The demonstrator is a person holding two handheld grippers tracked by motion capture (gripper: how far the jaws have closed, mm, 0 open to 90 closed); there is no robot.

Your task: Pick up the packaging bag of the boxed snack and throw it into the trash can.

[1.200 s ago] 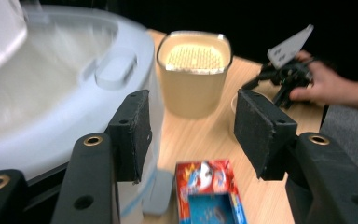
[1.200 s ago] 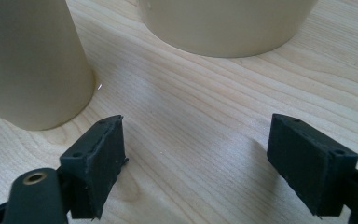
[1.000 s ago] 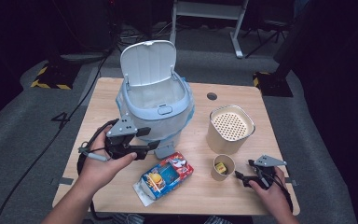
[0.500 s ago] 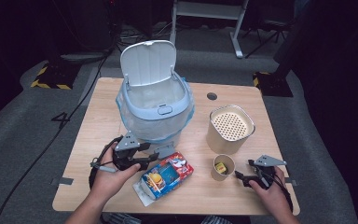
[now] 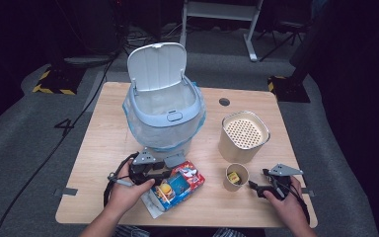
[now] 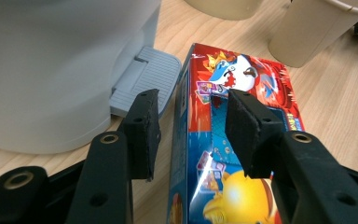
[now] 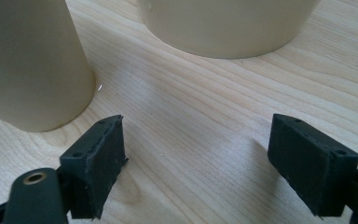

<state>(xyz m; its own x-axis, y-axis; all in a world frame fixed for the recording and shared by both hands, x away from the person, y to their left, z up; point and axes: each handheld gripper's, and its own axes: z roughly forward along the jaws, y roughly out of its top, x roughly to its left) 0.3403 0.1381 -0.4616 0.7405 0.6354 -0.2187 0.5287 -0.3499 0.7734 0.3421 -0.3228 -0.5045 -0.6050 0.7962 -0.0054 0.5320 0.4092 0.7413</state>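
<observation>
**Left gripper comes down over the toy box**

The toy box (image 5: 175, 185) lies flat on the table (image 5: 103, 148), just in front of the bin (image 5: 164, 118). The left gripper (image 6: 192, 130) sits over 1 long edge of the box. Its jaws have just been closing, but the pads do not press yet. I think it wants to pick the box up. The bin's lid is up, with a bag inside.

Beside the box, the paper cup (image 5: 236, 177) holds something small and yellow. The right gripper (image 7: 196, 163) rests near it, spread wide and holding nothing.

Red-and-blue cartoon-printed box (image 6: 233, 140), pale blue bin (image 5: 164, 116), beige cup (image 5: 237, 177).
</observation>
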